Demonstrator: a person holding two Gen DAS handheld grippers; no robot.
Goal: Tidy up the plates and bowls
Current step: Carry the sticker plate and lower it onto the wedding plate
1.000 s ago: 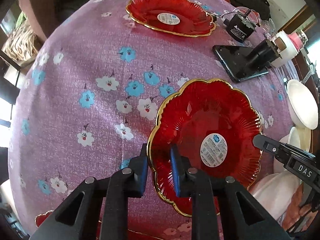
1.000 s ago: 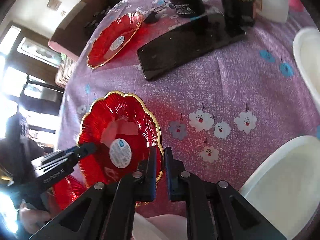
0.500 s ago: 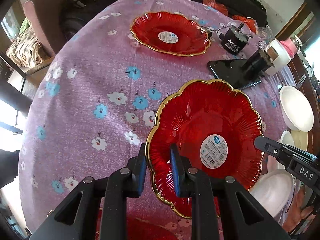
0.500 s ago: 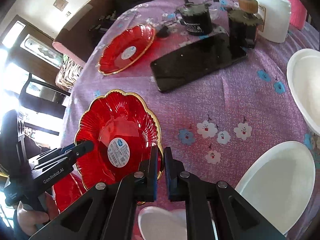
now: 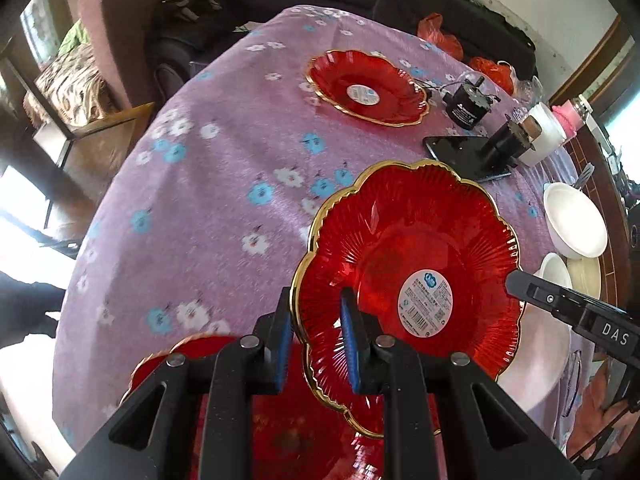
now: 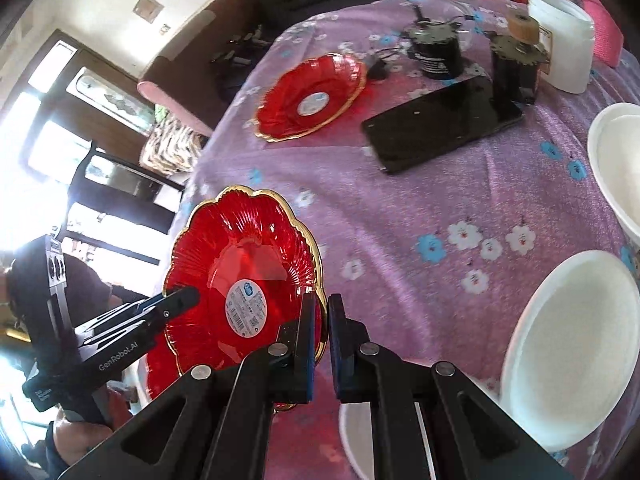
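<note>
Carrying the red plate (image 5: 408, 280) well means keeping both grips matched: the left gripper (image 5: 316, 338) clenches its gold rim on one side, the right gripper (image 6: 320, 340) pinches the opposite edge, and the plate hangs clear above the purple cloth (image 5: 208, 184). I judge it is bound for the red plate (image 5: 192, 350) lying low by the left gripper, so both hands should travel together and level, lowering it squarely so the scalloped rims nest before either grip lets go.

Our left tool (image 5: 316, 344) and right tool (image 6: 320, 344) are matte black, with silver screws, blue pads and white lettering.
</note>
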